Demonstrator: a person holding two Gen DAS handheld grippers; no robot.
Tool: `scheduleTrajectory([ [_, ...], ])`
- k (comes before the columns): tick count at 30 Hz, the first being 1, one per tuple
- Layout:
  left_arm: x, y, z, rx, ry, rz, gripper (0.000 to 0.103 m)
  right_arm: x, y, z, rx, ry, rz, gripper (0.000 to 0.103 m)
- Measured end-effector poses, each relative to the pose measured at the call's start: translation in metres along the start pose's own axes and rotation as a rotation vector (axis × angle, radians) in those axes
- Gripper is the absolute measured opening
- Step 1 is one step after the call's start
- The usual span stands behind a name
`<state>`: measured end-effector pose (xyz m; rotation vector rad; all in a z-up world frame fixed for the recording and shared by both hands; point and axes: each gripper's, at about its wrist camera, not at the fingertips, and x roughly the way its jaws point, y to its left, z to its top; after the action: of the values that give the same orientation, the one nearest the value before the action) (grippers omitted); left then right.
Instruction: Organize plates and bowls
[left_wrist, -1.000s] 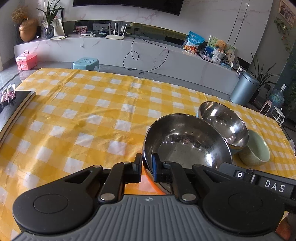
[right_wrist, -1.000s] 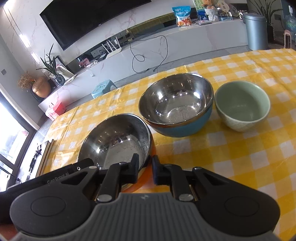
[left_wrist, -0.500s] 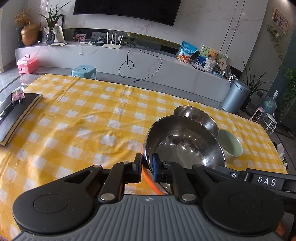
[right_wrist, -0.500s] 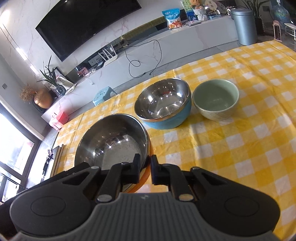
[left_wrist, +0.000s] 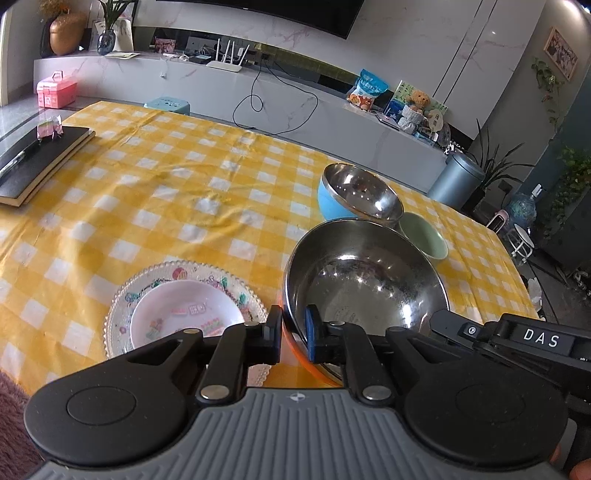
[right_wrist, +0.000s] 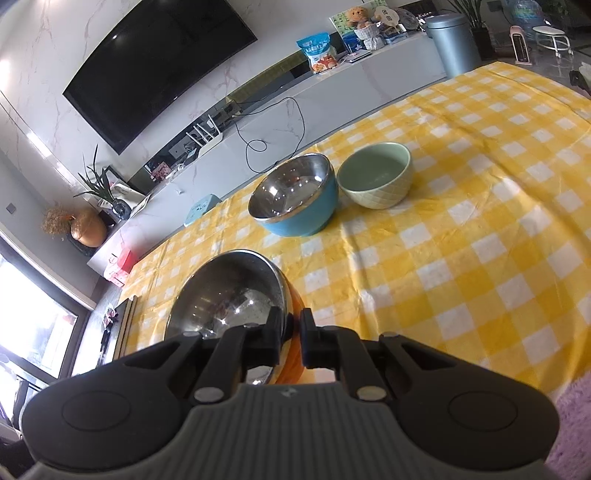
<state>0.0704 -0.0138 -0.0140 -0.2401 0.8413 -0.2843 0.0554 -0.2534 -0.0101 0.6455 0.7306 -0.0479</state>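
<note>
Both my claws are clamped on the rim of the same big steel bowl (left_wrist: 364, 280), one on each side of it. My left gripper (left_wrist: 293, 334) pinches the rim nearest my left camera, one finger outside against the orange wall and the blue-padded one inside the basin. My right gripper (right_wrist: 291, 338) bites the opposite rim the same way, jaws nearly together with only the thin wall between them. The bowl: polished steel inside, dull speckled patch at the bottom, bright orange outer skin showing only as a narrow band at the rim. It sits over the yellow-and-white checked tablecloth (left_wrist: 155, 206); whether its base touches the cloth I cannot tell. Just beyond the steel bowl stands a smaller bowl with a steel lining and a blue outside (right_wrist: 295, 197), upright. Beside that one, farther from the steel bowl's left rim, is a pale green ceramic bowl (right_wrist: 375, 175) with a quilted pattern outside; the two stand very close. Just left of the steel bowl lies a clear scalloped glass plate (left_wrist: 122, 314) with a small white printed dish (left_wrist: 184, 314) resting in it.
</note>
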Motion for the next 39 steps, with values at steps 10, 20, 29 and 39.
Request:
scheduleTrajectory([
  [10,0.000,0.007,-0.017,-0.061,0.082,-0.007,0.015,-0.002,-0.017,-0.015,0.049,0.063,-0.005,0.008],
  [20,0.016,0.000,-0.024,-0.076,0.120,-0.022,0.015,0.000,-0.032,-0.013,0.091,0.068,-0.068,0.007],
  [29,0.025,0.000,-0.024,-0.073,0.125,-0.028,0.015,0.012,-0.035,-0.014,0.100,0.090,-0.100,0.007],
  [39,0.026,0.000,-0.024,-0.052,0.112,-0.047,0.016,0.012,-0.032,-0.014,0.079,0.076,-0.116,0.010],
])
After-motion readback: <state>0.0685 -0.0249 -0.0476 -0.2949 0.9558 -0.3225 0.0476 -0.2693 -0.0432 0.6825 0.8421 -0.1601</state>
